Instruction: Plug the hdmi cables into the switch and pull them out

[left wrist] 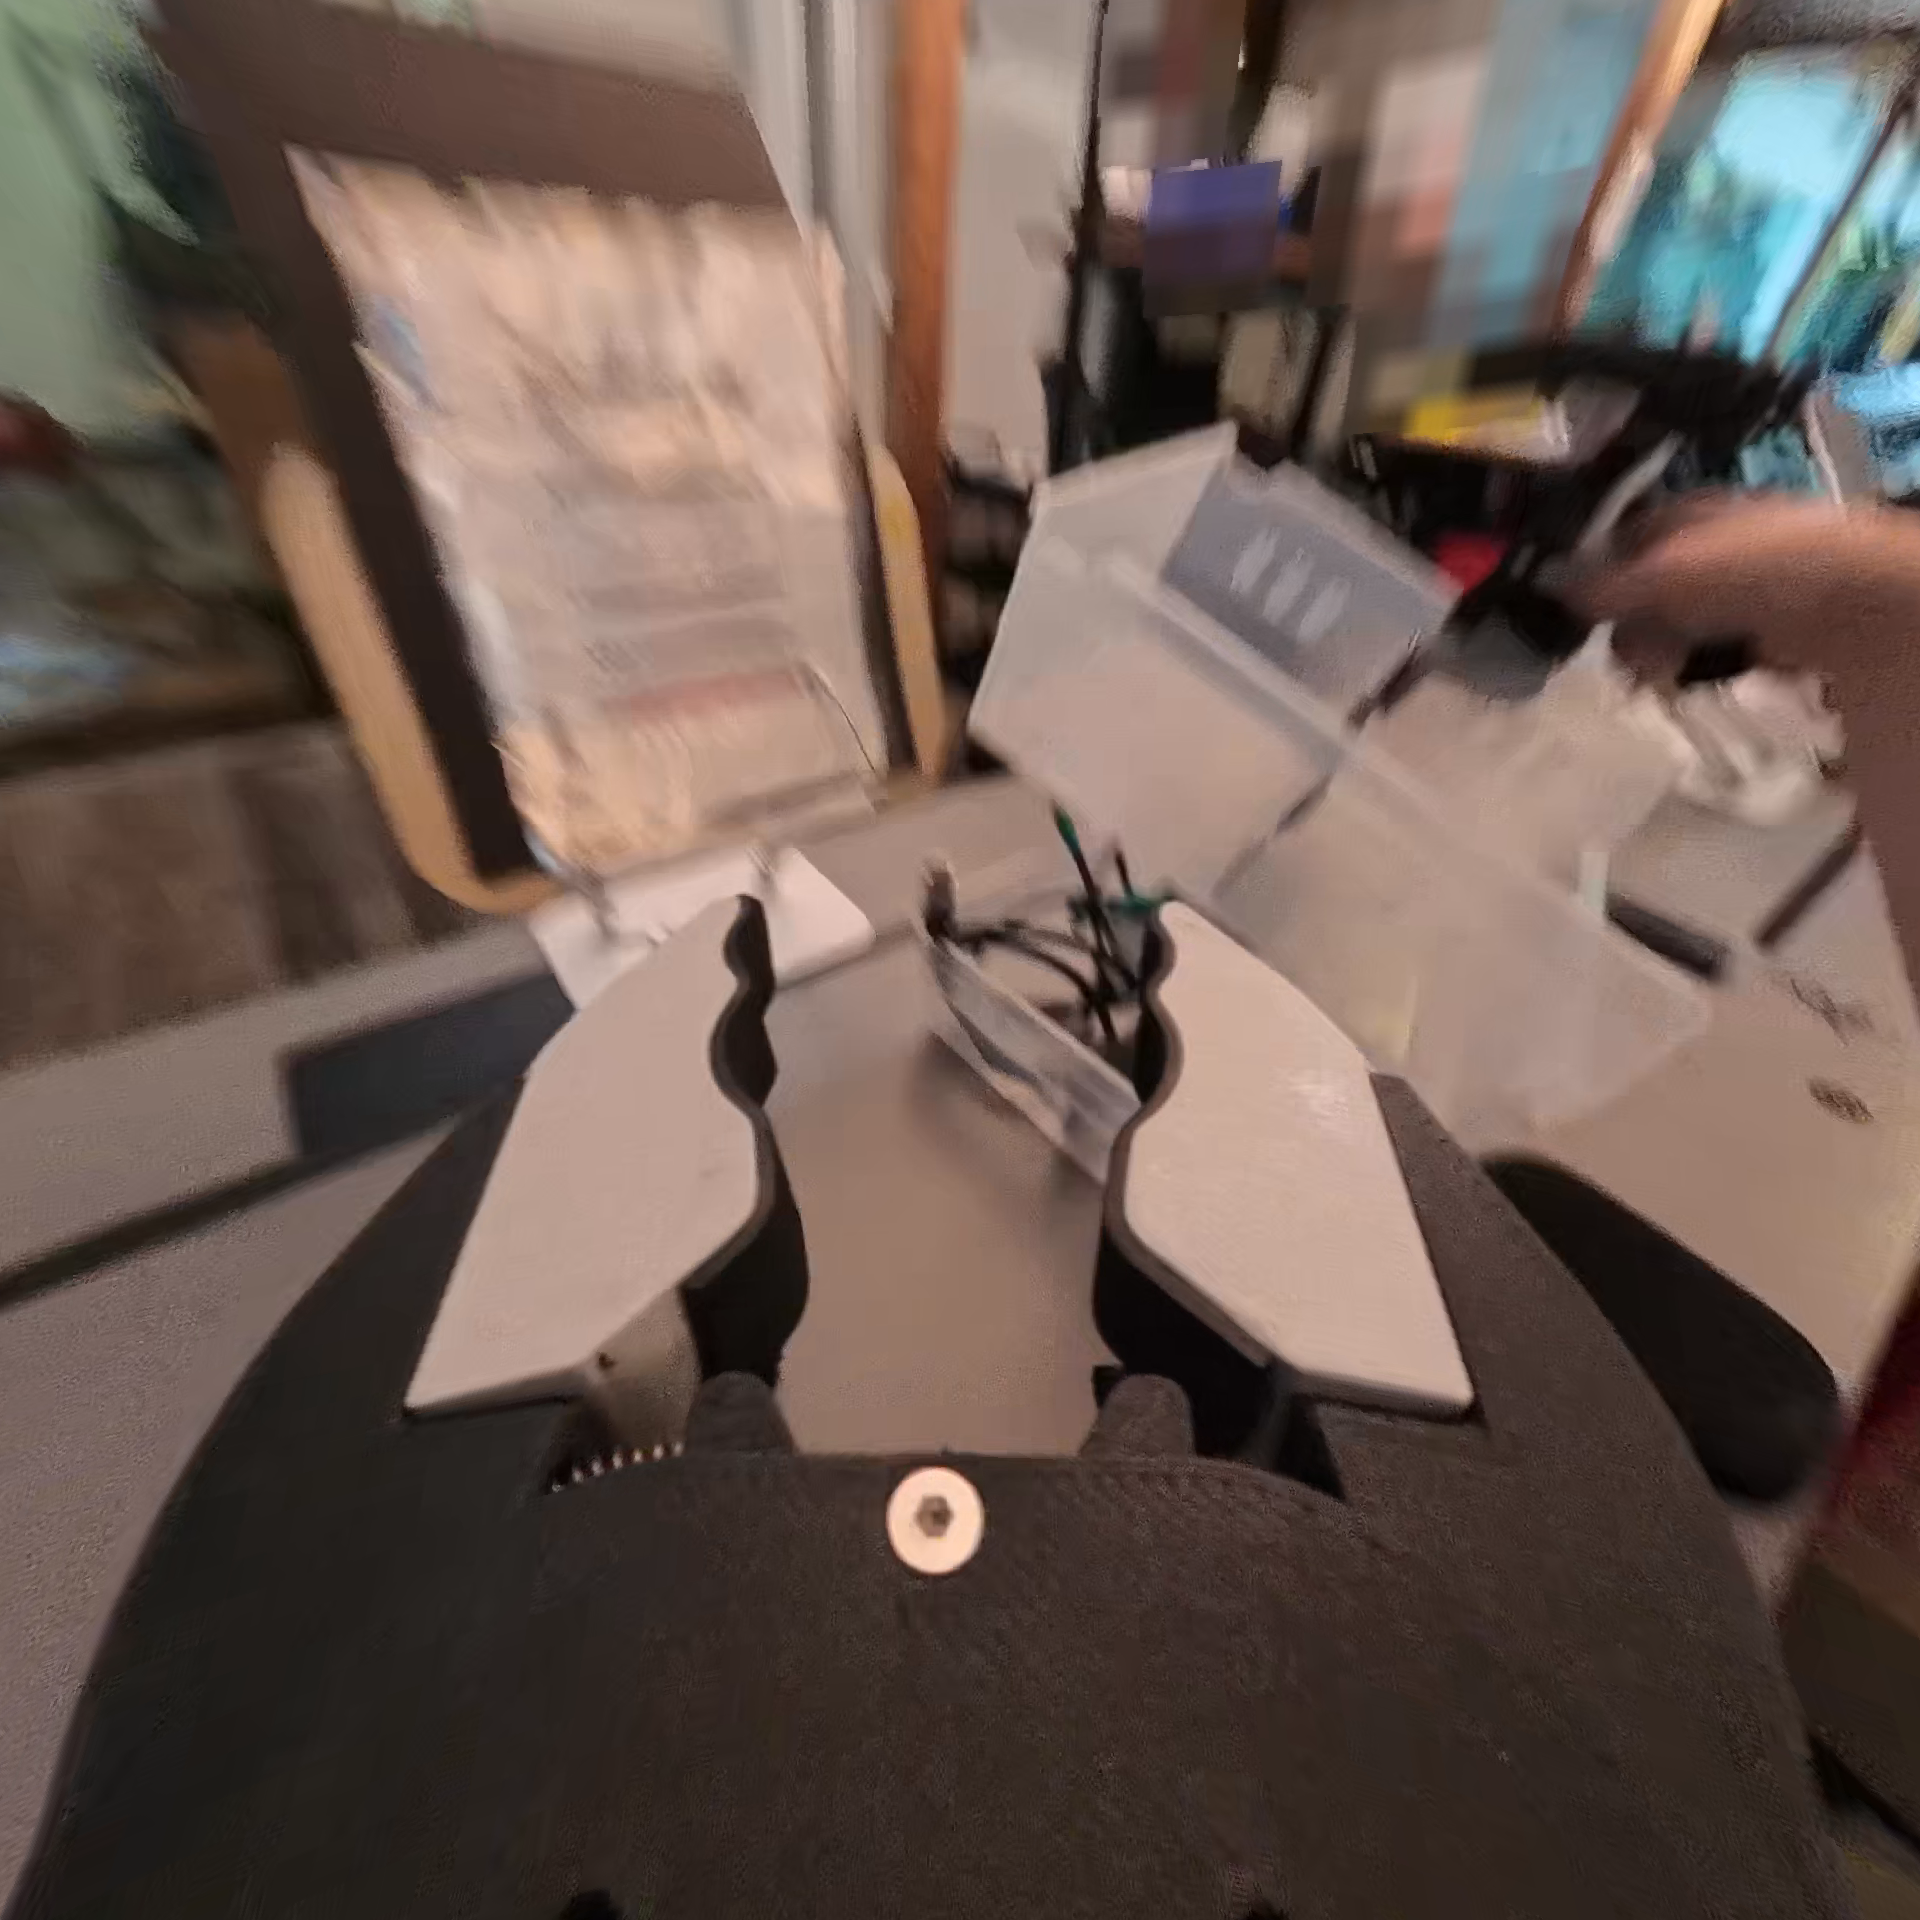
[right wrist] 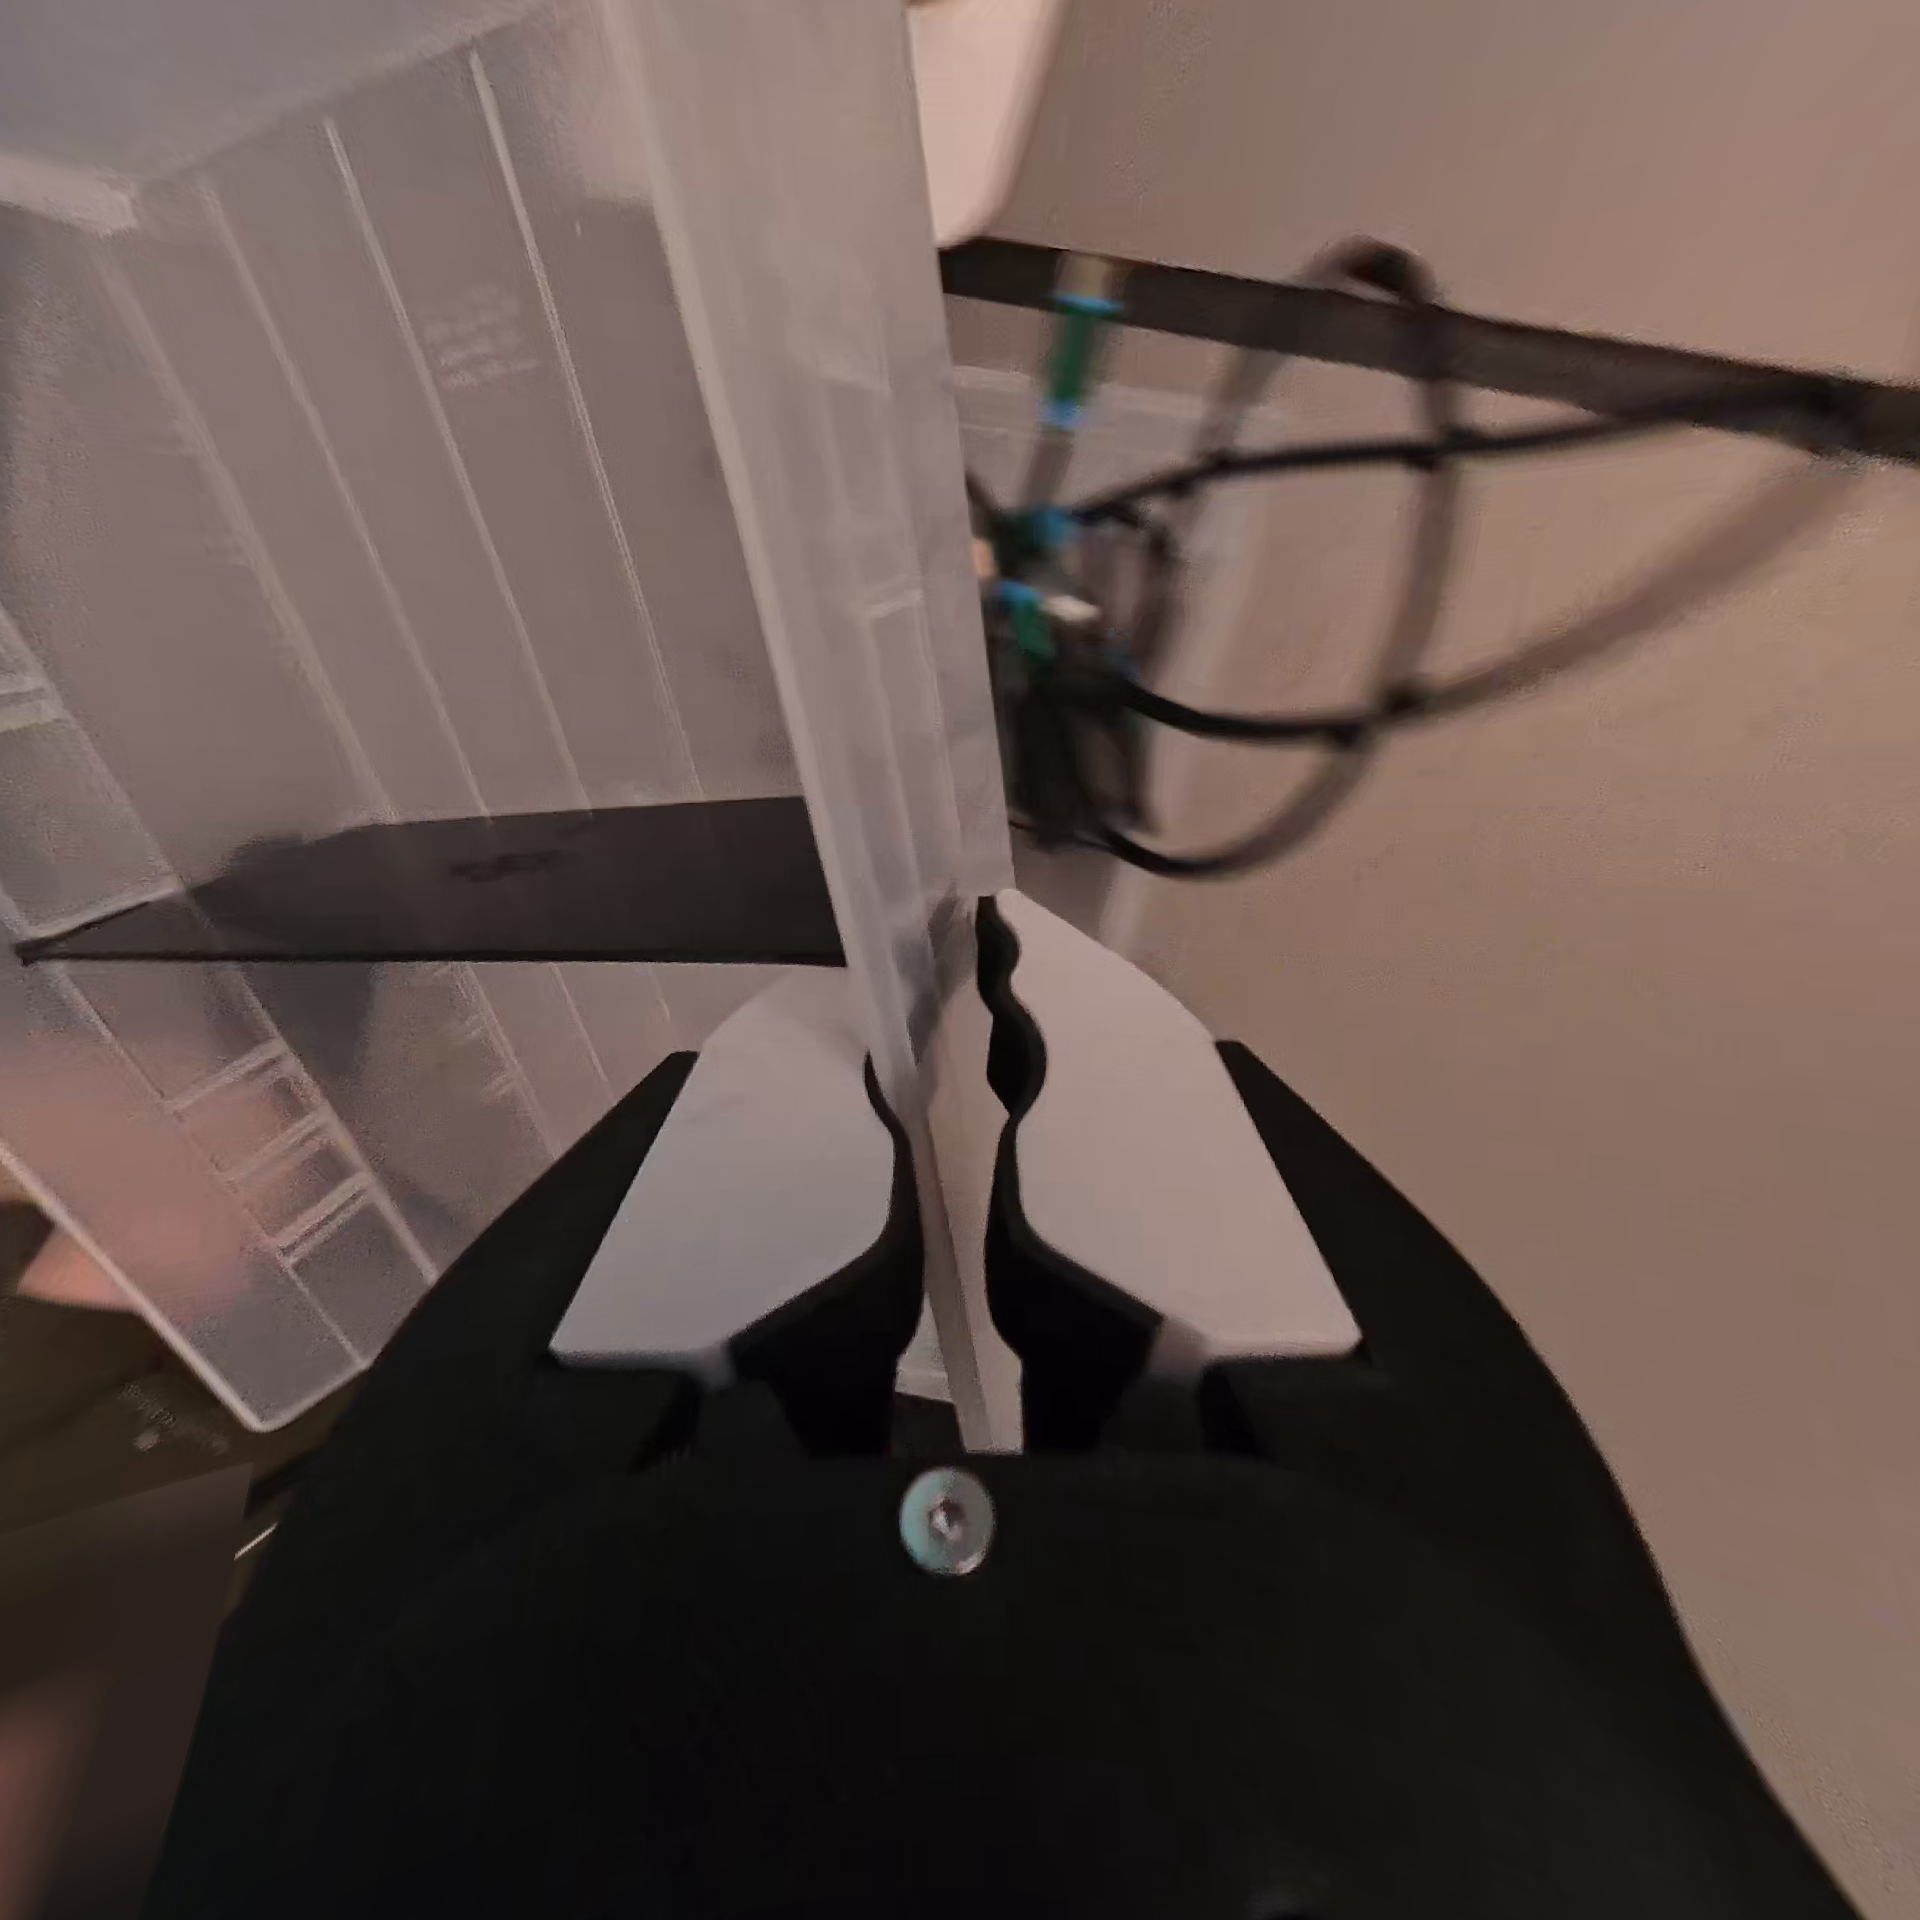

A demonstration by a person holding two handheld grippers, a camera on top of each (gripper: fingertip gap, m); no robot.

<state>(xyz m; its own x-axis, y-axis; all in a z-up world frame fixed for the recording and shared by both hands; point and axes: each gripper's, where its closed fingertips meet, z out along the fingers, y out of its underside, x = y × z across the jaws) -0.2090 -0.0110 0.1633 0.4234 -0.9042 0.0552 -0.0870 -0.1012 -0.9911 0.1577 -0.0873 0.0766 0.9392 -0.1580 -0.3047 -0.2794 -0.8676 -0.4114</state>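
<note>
Left gripper [left wrist: 951,1039] wide open, empty. Right gripper [right wrist: 940,1039] clamped on light, flexy bin [right wrist: 416,582] rim. Stiff-plugged, springy cables [right wrist: 1299,717] ahead of jaws; grab by plug bodies.

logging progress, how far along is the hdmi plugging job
Barely begun. Nothing looks plugged: the black cables lie in a loose tangle on the table. In hand: the right gripper is shut on a clear plastic bin's wall; the left gripper is open and empty. All plugging and unplugging remains; no switch is clearly visible.
</note>
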